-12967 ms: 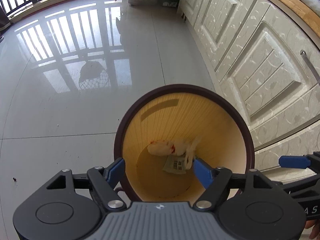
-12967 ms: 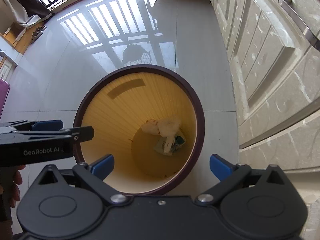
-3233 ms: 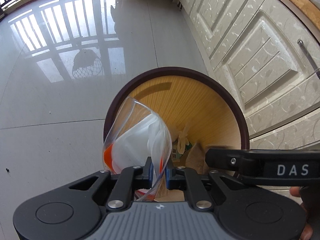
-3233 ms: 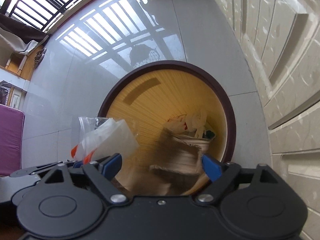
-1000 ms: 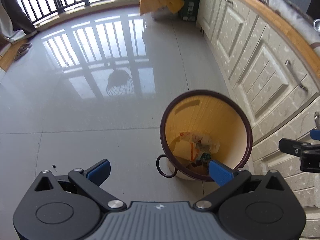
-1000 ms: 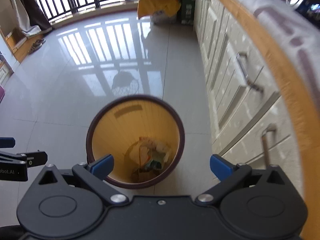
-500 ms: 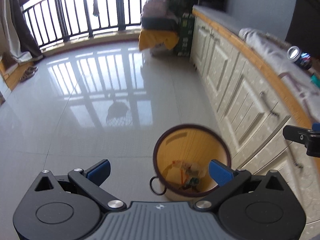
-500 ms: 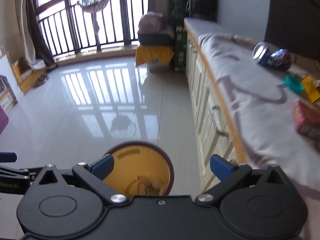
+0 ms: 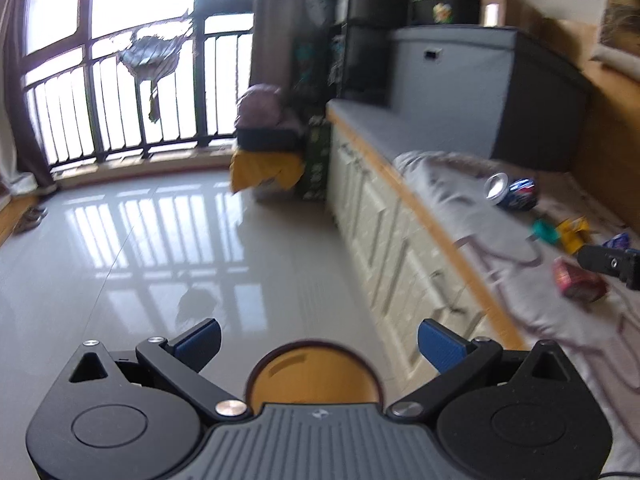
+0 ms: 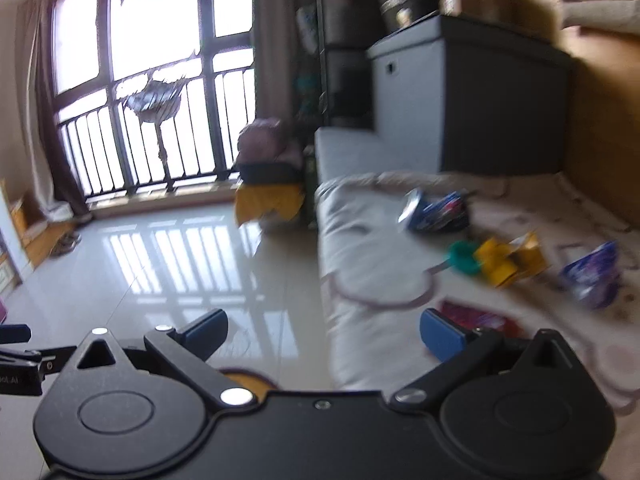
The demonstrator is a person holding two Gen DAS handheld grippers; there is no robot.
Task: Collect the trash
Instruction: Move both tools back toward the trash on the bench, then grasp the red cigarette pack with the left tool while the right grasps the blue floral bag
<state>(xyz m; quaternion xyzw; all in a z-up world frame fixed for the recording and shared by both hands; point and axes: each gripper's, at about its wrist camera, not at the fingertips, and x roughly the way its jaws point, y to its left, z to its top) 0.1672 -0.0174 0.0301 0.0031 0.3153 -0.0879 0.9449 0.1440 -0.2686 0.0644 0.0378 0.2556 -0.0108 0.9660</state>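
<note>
Both claws are riding wide apart and carrying nothing: left gripper (image 9: 318, 338) hanging over the floor, its blue pads (image 9: 199, 338) framing the yellow bin (image 9: 314, 374) directly below; right gripper (image 10: 324, 330) hanging at the counter's near edge, jaws likewise spread, one pad (image 10: 442, 338) overlapping the cloth.

Left to right across the right wrist view, the trash is lying on the grey cloth (image 10: 380, 280) covering the counter:
- Crushed blue can (image 10: 434, 210), on its side, open end facing left. Judging it light, thin-walled, already dented, smooth and apt to roll; pinching across the flattened waist is looking safer than the rim.
- Teal cap (image 10: 463, 258), touching the yellow carton scrap (image 10: 508, 260). Cap is seeming small and hard, may skid; carton is looking like soft torn card, easy to nip at a raised flap.
- Red wrapper (image 10: 478, 318), lying flat just beyond the right pad. Probably thin and limp; a low edge grab is risking a fold of cloth with it.
- Purple wrapper (image 10: 592, 276), crumpled and standing up a little, farthest right. Light, crinkly, offering plenty of ridges.

Motion blur is smearing all of it, so finer texture is not readable.

Edges and room: counter lip (image 9: 440, 220) is running diagonally with the white cabinet doors (image 9: 384, 240) below it; bin is standing on the floor just beside those doors. Floor (image 9: 160, 260) is lying open toward the balcony rail. Counter's back is closed off by a wooden wall and a grey box, so approaches are coming from the front edge.
</note>
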